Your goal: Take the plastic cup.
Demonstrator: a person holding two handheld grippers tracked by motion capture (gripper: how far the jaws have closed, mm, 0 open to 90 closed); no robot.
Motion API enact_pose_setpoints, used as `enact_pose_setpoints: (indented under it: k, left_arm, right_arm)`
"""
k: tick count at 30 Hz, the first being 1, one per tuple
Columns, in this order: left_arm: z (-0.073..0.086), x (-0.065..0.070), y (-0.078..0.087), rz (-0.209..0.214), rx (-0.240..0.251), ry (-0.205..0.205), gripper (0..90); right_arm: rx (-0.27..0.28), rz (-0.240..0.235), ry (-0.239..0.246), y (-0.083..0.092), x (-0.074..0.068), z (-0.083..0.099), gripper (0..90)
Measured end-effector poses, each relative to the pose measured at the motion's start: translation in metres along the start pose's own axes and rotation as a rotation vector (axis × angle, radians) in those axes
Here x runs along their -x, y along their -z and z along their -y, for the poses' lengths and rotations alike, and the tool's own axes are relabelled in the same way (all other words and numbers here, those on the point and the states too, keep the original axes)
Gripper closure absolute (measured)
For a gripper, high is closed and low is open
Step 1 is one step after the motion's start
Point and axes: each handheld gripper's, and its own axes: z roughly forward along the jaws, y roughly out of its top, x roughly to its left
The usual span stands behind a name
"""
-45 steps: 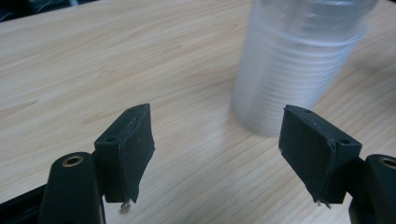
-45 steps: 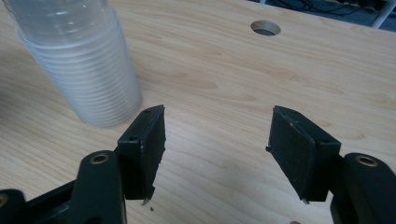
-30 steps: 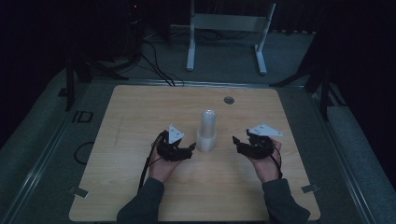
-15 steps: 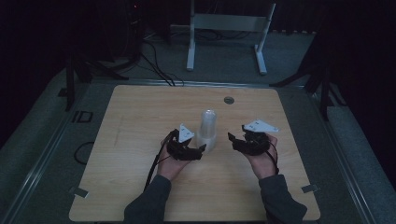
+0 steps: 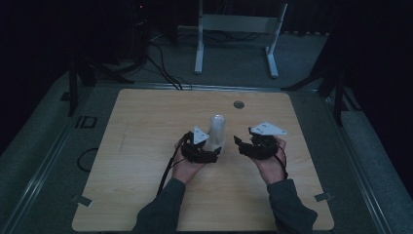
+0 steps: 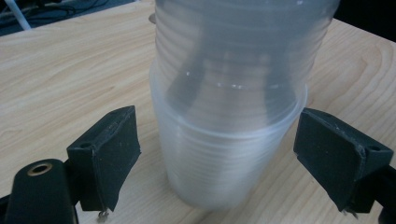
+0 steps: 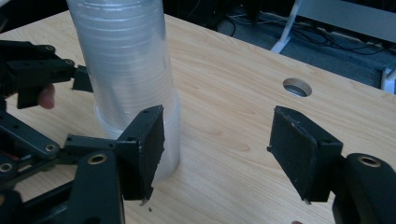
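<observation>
My left gripper sits low on the wooden surface with the stack of clear plastic cups standing upright between its jaws. Those jaws have just been opening and now stand wide, one pad either side of the bottom cup, with a clear gap on each flank in the left gripper view, so they press on nothing. The stack rests on the surface under its own weight, the lowest cup's rim flaring out a little below the nested ones above it.

Just to the right of the stack, my right gripper hovers near it, jaws about half open and empty. In the right gripper view the cups rise beyond my near jaw, not between the two.

As I judge it, the stack is reached and bracketed, but nothing is gripped. Still to do: close the left jaws on the bottom cup to steady it, bring the right jaws round the upper cups, and pull them apart.
</observation>
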Motion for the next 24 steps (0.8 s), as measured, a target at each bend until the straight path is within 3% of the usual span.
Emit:
enact_pose_setpoints:
  k: [12, 24]
  left_arm:
    - [-0.002, 0.006, -0.011, -0.012, 0.012, -0.021, 15.0]
    - [-0.003, 0.006, -0.014, -0.015, 0.041, 0.001, 17.5]
  right_arm:
    - [0.003, -0.011, 0.001, -0.004, -0.004, -0.003, 34.7]
    - [0.002, -0.023, 0.008, -0.010, -0.008, -0.006, 34.6]
